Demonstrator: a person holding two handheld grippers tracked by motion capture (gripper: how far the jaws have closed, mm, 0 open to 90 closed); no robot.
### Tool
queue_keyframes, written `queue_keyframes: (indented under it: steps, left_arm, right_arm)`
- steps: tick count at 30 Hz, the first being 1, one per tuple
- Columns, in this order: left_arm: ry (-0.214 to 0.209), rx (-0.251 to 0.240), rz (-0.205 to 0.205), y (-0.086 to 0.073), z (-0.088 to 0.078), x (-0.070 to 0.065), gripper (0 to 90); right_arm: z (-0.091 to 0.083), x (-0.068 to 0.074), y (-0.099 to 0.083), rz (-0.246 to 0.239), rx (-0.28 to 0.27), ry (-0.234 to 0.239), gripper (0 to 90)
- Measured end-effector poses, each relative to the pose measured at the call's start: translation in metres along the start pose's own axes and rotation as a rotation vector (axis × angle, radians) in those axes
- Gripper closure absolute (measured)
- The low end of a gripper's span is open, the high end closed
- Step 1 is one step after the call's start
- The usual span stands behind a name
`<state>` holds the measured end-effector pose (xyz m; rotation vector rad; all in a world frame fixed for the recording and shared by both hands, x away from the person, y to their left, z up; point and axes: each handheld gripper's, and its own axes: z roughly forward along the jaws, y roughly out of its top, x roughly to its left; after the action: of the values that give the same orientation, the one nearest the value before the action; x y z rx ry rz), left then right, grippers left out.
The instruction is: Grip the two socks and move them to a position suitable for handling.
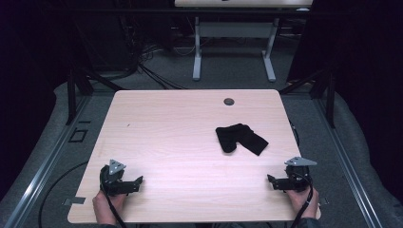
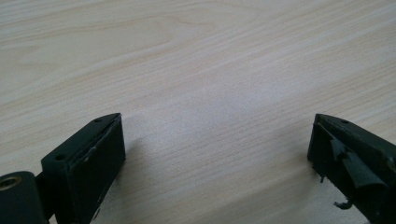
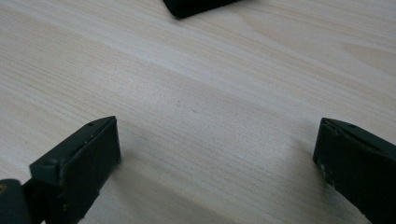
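Note:
A crumpled black cloth (image 1: pixel 240 137) lies on the light wood table (image 1: pixel 180 142), right of the middle. Its dark edge (image 3: pixel 196 5) peeks in at the top of the right gripper view. My left gripper (image 1: pixel 138 183) rests at the near left corner, held by a hand, jaws open over bare wood (image 2: pixel 217 135). At the near right corner my right gripper (image 1: pixel 271 181) sits open too, pointing inward, with nothing between its jaws (image 3: pixel 217 140). Both grippers are well apart from the cloth.
A round grommet hole (image 1: pixel 229 101) sits near the table's far edge. Behind the table stand another desk's white legs (image 1: pixel 196 52) and floor cables (image 1: pixel 152 71). Black frame struts (image 1: pixel 76 85) flank both sides.

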<state>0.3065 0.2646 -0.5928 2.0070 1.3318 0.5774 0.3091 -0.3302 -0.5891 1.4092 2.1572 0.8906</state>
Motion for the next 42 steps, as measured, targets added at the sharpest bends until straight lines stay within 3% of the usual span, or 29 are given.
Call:
queue_keyframes:
  steps: [12,18,29,42]
  left_arm:
    - [0.001,-0.001,0.0,0.0,0.0,0.0,4.7]
    - [0.0,0.0,0.0,0.0,0.0,0.0,5.0]
    - [0.001,-0.001,-0.004,0.0,0.0,0.0,5.0]
    - [0.002,0.0,-0.003,0.0,0.0,0.0,5.0]
  right_arm:
    - [0.0,-0.001,0.002,0.008,0.01,-0.005,1.3]
    - [0.0,-0.003,0.007,0.028,0.035,0.027,1.2]
    - [-0.013,0.005,0.039,-0.007,0.046,0.055,1.1]
    - [-0.009,0.012,0.085,-0.067,0.058,0.093,3.6]
